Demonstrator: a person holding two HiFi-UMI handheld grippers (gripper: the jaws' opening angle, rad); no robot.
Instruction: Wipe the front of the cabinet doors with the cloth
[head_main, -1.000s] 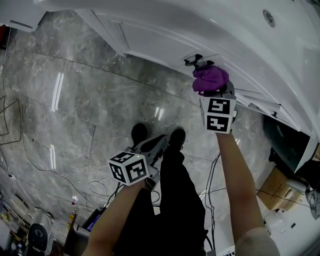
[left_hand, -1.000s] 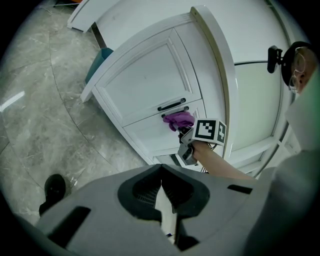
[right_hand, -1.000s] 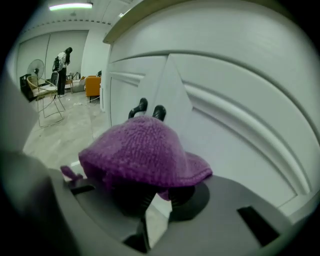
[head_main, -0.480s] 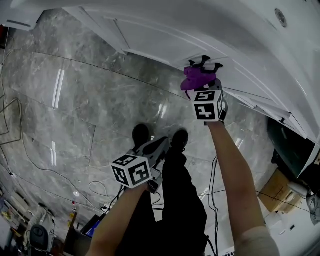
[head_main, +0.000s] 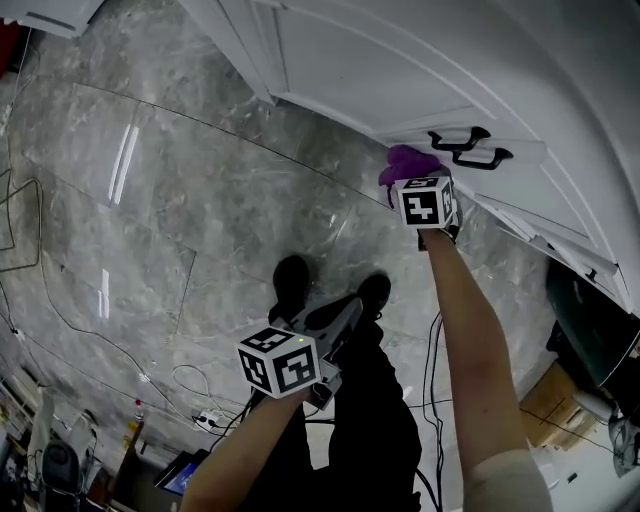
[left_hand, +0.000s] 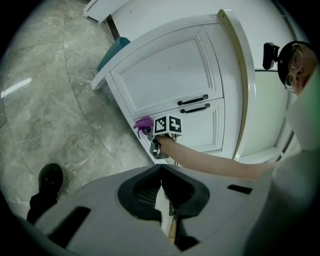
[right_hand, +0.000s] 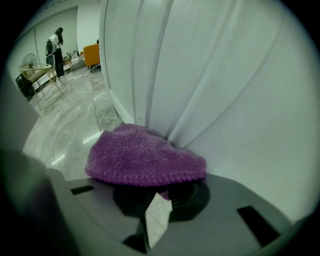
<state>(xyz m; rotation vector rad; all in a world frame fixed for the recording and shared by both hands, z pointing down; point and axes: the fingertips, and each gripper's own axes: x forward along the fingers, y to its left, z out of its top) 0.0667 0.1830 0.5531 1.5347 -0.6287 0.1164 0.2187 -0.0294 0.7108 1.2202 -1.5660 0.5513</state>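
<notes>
A purple knitted cloth (right_hand: 145, 157) is pinched in the right hand-held gripper (right_hand: 154, 196). Its jaws are closed on the lower fold, and the rest bulges over them in a low mound. The cloth's long axis runs across the jaws, side to side, and its far edge is pressed against the white cabinet door (right_hand: 225, 100).

In the left gripper view, two black handles (left_hand: 193, 104) lie level and parallel, one just above the other. One is at the foot of the upper door (left_hand: 165, 75) and the other at the top of the lower door (left_hand: 205, 127). The cloth sits below and to the left of these handles, at the lower door's left edge. It sticks out leftward past the right hand-held gripper's cube (left_hand: 168, 125). That cube carries black-and-white square markers, the only print to be seen.

The head view shows the same placing: the cloth is just beside the handles, touching the door, with the cube behind it.

The left hand-held gripper (left_hand: 162, 172) is well apart from the handles, low over the grey marble floor (head_main: 180, 170) and above the person's dark shoes (head_main: 292, 275). Its jaws are drawn together with the tips meeting, and nothing is gripped between them. Its own cube (head_main: 280, 363) bears the same square markers.
</notes>
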